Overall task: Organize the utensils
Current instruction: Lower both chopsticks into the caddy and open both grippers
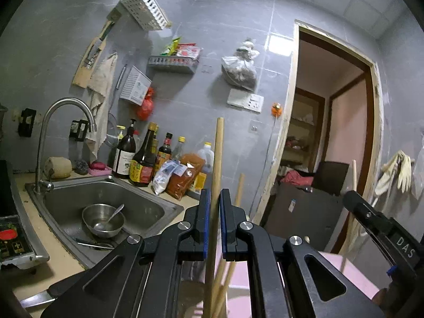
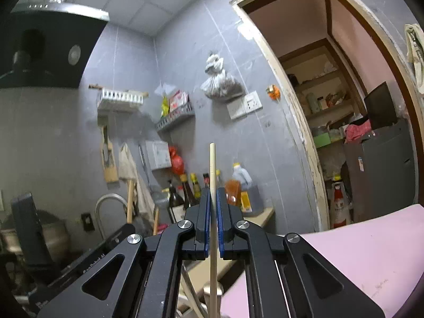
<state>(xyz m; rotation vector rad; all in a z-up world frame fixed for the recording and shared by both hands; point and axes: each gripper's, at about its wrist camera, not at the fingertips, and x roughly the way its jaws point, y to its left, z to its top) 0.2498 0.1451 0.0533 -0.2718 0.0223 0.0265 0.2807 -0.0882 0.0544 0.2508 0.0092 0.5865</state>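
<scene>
My left gripper [image 1: 215, 198] is shut on a thick wooden chopstick [image 1: 217, 159] that stands upright between its blue pads. More wooden chopsticks [image 1: 239, 188] lean just right of it, low in the left wrist view. My right gripper [image 2: 213, 198] is shut on a thin pale chopstick [image 2: 212, 164], also upright. The right gripper's body [image 1: 376, 220] shows at the right in the left wrist view. A pink surface [image 2: 357, 251] lies below both grippers.
A steel sink [image 1: 148, 206] at left holds a metal bowl [image 1: 103, 220] with a spoon [image 1: 116, 212]. A faucet [image 1: 66, 111] rises behind it. Sauce bottles [image 1: 143, 159] and packets line the counter. A white wall rack [image 1: 144, 8] hangs high. An open doorway [image 1: 331, 132] is right.
</scene>
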